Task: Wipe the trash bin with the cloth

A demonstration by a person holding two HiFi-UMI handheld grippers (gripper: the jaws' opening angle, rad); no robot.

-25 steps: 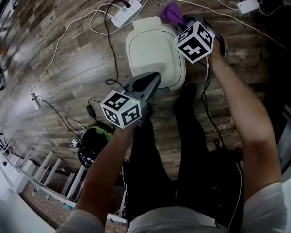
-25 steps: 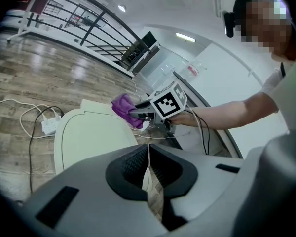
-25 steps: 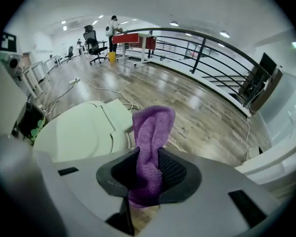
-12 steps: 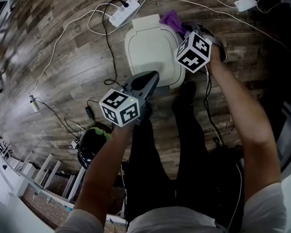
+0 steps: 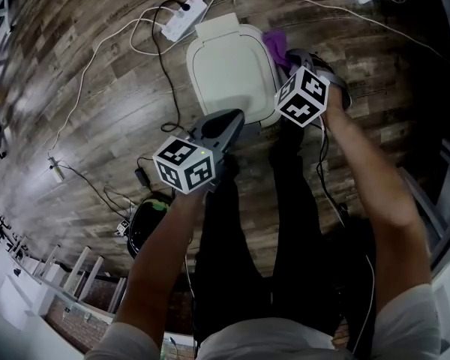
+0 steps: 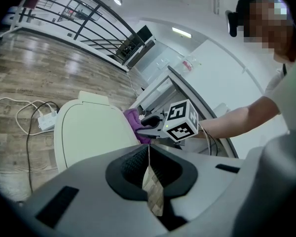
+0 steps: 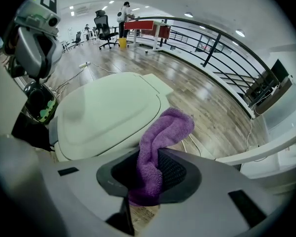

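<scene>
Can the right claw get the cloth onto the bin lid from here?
Probably yes: the right claw, shut on the purple cloth, sits right beside the closed trash bin, with nothing between them.

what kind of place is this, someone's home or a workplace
Most likely an open-plan office: an office chair and a red desk stand far off, a black railing edges the wood-look floor, and a power strip lies by the trash bin.

Left hand-held gripper (image 6: 149,157), seemingly closed
</scene>
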